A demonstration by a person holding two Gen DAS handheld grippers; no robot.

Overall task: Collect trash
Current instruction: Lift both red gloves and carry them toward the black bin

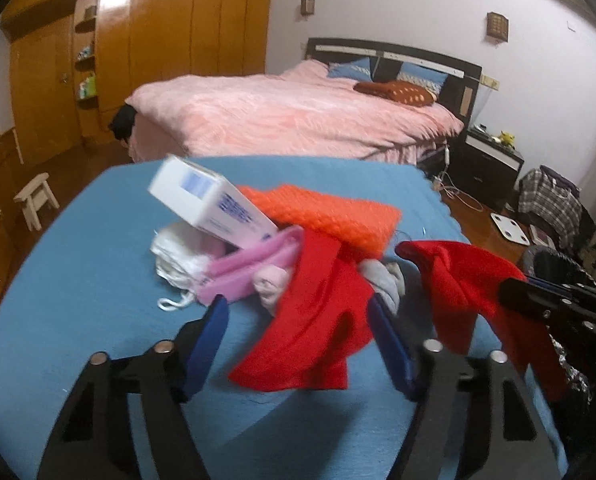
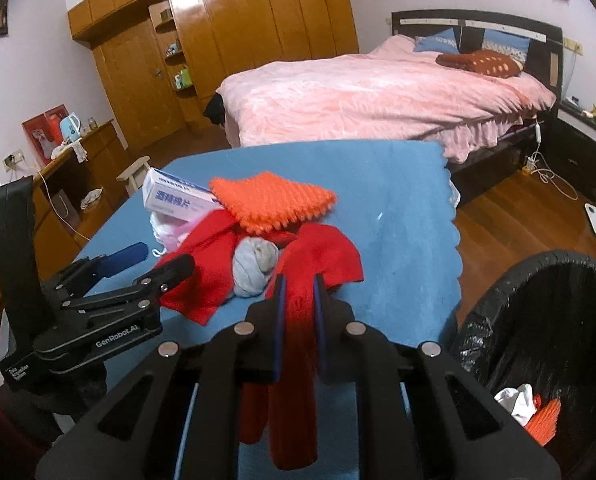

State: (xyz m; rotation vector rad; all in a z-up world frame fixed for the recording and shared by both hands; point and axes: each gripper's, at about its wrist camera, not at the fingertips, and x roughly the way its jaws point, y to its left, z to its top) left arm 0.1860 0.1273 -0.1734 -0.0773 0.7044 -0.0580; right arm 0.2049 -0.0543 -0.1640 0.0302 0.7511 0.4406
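Red cloth pinched in the fully closed right gripper, its long axis trailing down from the pads toward the camera, presumably bound for the black-lined bin just beside the blue table; left gripper partly open, empty, straddling a second red cloth.

Pink-covered bed, wooden wardrobe, white stool.
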